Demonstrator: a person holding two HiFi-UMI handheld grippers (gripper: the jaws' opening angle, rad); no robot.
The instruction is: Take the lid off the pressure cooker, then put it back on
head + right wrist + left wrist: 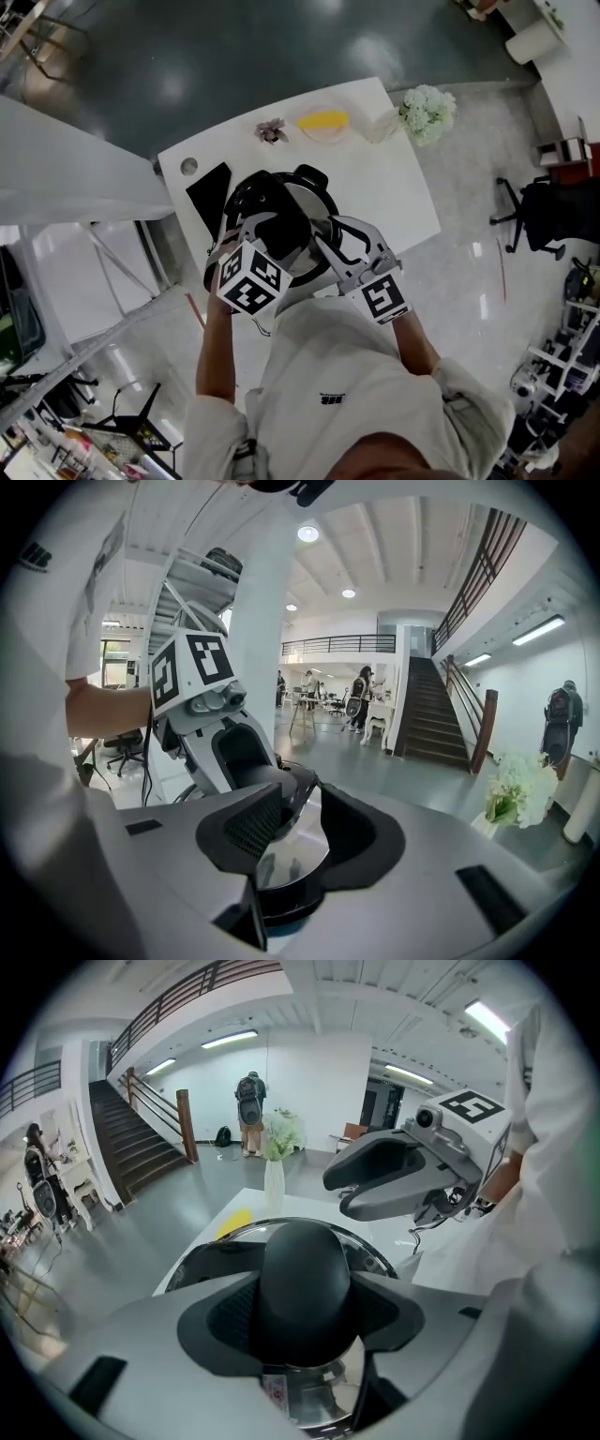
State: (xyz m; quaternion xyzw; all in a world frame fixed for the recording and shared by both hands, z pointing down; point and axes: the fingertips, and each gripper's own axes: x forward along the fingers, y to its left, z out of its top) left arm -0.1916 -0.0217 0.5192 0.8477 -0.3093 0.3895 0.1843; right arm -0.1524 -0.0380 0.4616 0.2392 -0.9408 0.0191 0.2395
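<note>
The left gripper [305,1290] is clamping the black knob [302,1269] of the lid [317,223] on the mid-table [398,192] pressure cooker [309,174] (steel, probably heavy and slick, so the knob is the sure hold), while the right gripper [302,829] is hovering with its jaws parted and empty over the near-right rim.

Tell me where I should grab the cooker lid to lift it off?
Grab the black knob in the middle of the lid, from above, a pad on each side. It stands up round from the shiny lid, so pads fit around it. The left hand-held gripper holds it that way.
</note>
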